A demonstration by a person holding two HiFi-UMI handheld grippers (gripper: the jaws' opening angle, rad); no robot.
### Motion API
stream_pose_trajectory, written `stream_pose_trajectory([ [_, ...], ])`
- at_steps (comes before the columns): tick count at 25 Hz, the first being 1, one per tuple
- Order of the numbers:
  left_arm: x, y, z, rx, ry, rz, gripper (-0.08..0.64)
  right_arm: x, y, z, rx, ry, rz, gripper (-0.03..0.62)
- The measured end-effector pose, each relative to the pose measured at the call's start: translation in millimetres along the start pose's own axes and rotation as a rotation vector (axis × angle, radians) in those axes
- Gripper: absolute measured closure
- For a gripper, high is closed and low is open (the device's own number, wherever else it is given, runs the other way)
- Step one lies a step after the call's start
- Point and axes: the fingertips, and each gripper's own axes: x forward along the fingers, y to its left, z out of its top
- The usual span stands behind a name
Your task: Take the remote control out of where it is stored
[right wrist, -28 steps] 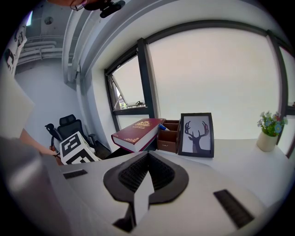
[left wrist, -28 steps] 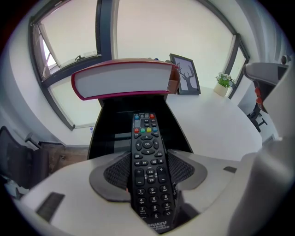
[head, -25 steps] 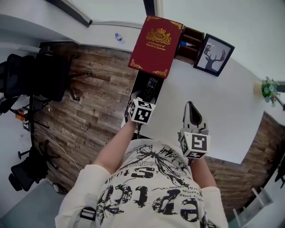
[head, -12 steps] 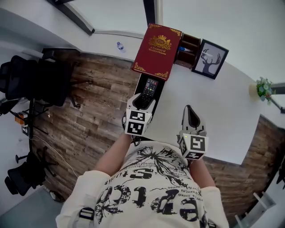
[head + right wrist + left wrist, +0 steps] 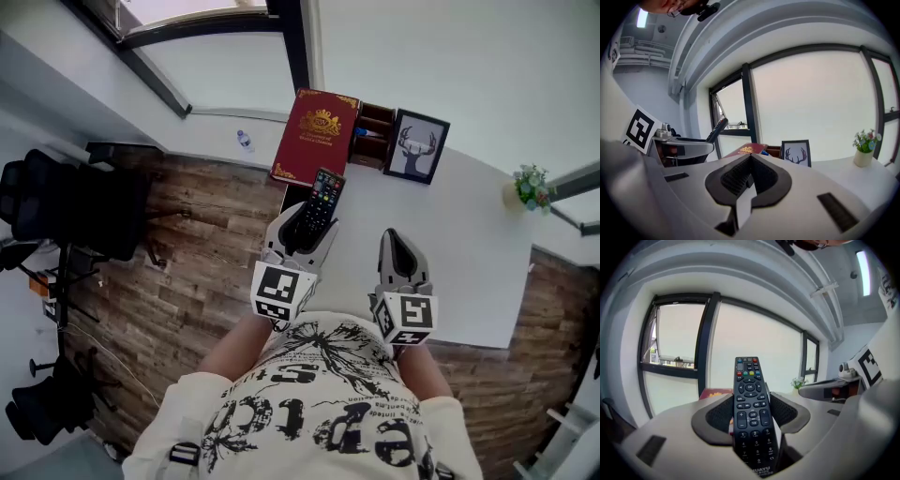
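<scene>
My left tongs (image 5: 751, 414) pinch the remote control (image 5: 750, 390) by its lower half, buttons facing up, top end pointing away from me. In the head view it hangs just in front of the red box (image 5: 314, 136) at the table (image 5: 450, 244) edge, apparently clear of it. My right tongs (image 5: 749, 165) are pressed together, empty, above the table.

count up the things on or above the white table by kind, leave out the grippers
remote control: 1
red book-shaped case: 1
wooden desk organiser: 1
framed antler picture: 1
potted plant: 1
total: 5
</scene>
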Motion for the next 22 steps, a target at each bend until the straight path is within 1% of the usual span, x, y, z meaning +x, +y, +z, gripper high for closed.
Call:
stream_pose_trajectory([
  [3, -6.4, -7.1, 43.7, 0.022, -0.15, -0.015, 0.304, -7.6, -4.0, 29.3, -0.033, -0.076, -0.015, 0.591],
  [5, -14.4, -13.1, 71.7, 0.045, -0.229, -0.019, 0.304, -11.9, -8.9, 47.7, -0.03, -0.121, -0.026, 0.591],
  [7, -22.5, -20.4, 97.7, 0.077, -0.288, -0.023, 0.304, -15.8, -14.7, 65.8, -0.016, -0.163, -0.035, 0.591],
  [10, -30.3, -28.0, 129.7, 0.111, -0.365, -0.017, 0.304, -20.1, -23.0, 91.1, -0.04, -0.224, -0.062, 0.591],
  [14, -32.6, -29.9, 145.0, 0.157, -0.397, 0.0, 0.304, -23.5, -28.7, 107.5, -0.063, -0.26, -0.08, 0.591],
  [18, -29.8, -28.6, 147.7, 0.152, -0.404, 0.005, 0.304, -27.7, -29.3, 112.9, -0.066, -0.271, -0.08, 0.591],
  [22, -27.6, -28.4, 149.3, 0.147, -0.393, 0.011, 0.304, -29.4, -29.5, 116.0, -0.036, -0.273, -0.079, 0.591],
])
